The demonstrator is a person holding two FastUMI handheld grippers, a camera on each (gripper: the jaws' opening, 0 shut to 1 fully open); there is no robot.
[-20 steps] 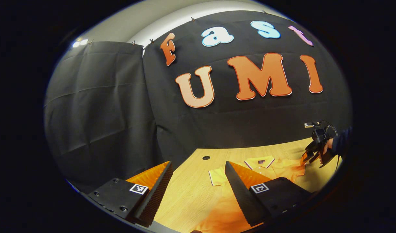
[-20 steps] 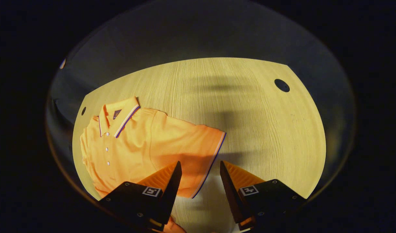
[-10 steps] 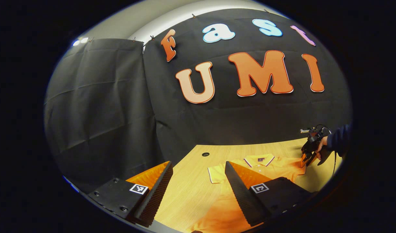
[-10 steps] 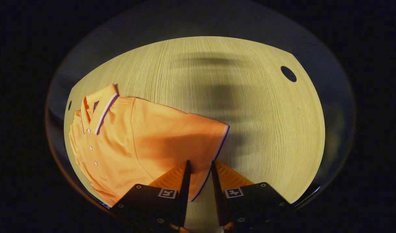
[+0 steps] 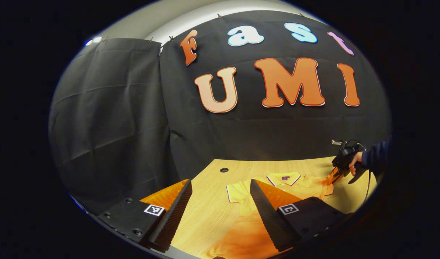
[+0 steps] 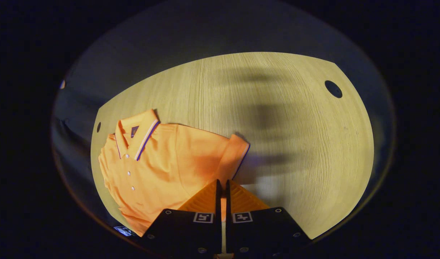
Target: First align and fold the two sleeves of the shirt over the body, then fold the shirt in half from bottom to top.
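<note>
Wooden table (image 6: 277,108): orange shirt (image 6: 158,169) laid flat. Sleeve (image 6: 234,158), at shirt's outer side, is pinched by closed right gripper (image 6: 222,194); body lies leftward. Left gripper (image 5: 220,201) held wide apart, empty.

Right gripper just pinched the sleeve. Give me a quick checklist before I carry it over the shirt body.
1. Right gripper shut on the sleeve: ok, fingers nearly together with orange fabric between them.
2. Sleeve hem lifted off the wooden table: ok, its edge curls up.
3. Polo shirt body flat, collar up: ok.
4. Left gripper open and free: ok, holds nothing.
5. Left sleeve not yet folded: ok, lies spread out.
6. Both fabric layers caught in the pinch: cannot tell.
</note>
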